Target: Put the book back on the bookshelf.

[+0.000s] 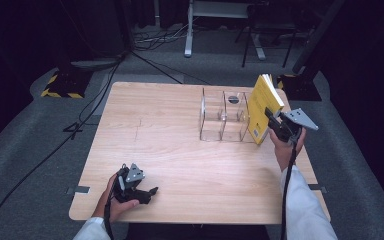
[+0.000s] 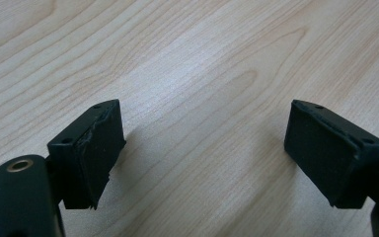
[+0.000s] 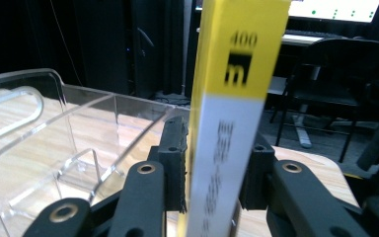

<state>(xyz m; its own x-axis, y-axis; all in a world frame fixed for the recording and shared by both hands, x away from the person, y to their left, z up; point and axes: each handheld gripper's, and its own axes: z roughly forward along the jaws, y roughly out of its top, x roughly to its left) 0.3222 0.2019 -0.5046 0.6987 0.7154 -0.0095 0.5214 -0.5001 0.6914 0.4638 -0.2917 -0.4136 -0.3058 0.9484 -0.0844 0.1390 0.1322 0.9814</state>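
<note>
A yellow book (image 1: pixel 263 106) stands upright at the right end of a clear acrylic rack (image 1: pixel 223 115). My right gripper (image 1: pixel 271 120) is shut on its spine edge. In the right gripper view the yellow and white spine (image 3: pixel 227 118) rises between the two black pads (image 3: pixel 175 168), with the clear acrylic rack (image 3: pixel 54 148) to its left. My left gripper (image 1: pixel 150 192) rests low on the table near the front left edge, held in a hand. Its jaws are wide open, with bare wood between the pads (image 2: pixel 94 153).
The wooden table (image 1: pixel 170 150) is bare between the two grippers. The rack has two open compartments with a round hole (image 1: pixel 233 99) in the table behind it. Beyond the table are cables (image 1: pixel 150 40), stands and a dark chair (image 3: pixel 325 84).
</note>
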